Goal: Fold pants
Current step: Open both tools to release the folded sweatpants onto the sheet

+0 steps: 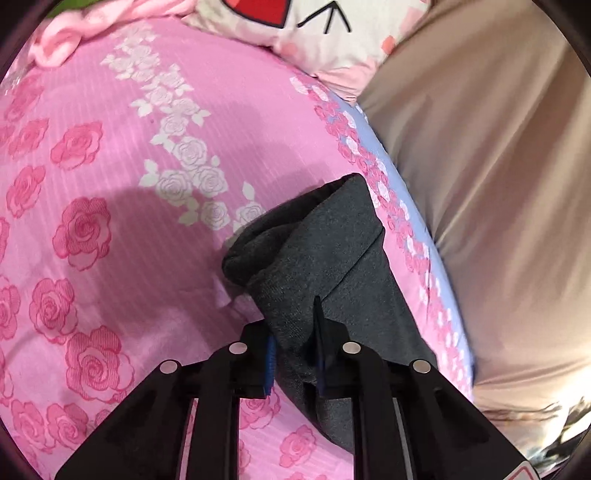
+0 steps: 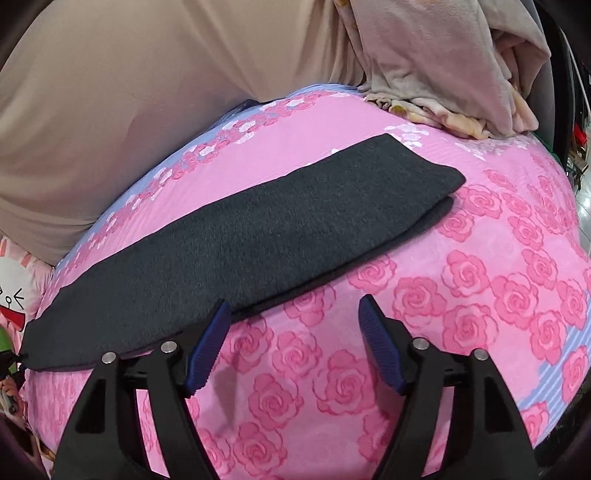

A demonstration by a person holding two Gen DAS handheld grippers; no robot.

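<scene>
Dark grey pants [image 2: 258, 236] lie folded lengthwise as a long strip across the pink rose bedspread [image 2: 480, 295] in the right wrist view. My right gripper [image 2: 291, 314] is open and empty, just in front of the strip's near edge, its left finger [image 2: 207, 347] at the fabric's hem. In the left wrist view my left gripper [image 1: 295, 354] is shut on one end of the pants [image 1: 317, 251], which bunches and lifts above the bedspread [image 1: 110, 221].
A beige curtain [image 2: 110, 110] hangs along the far side of the bed. A crumpled beige blanket [image 2: 443, 66] lies at the far right. A cartoon pillow [image 1: 314, 29] and pink cloth [image 1: 74, 29] sit at the bed's head.
</scene>
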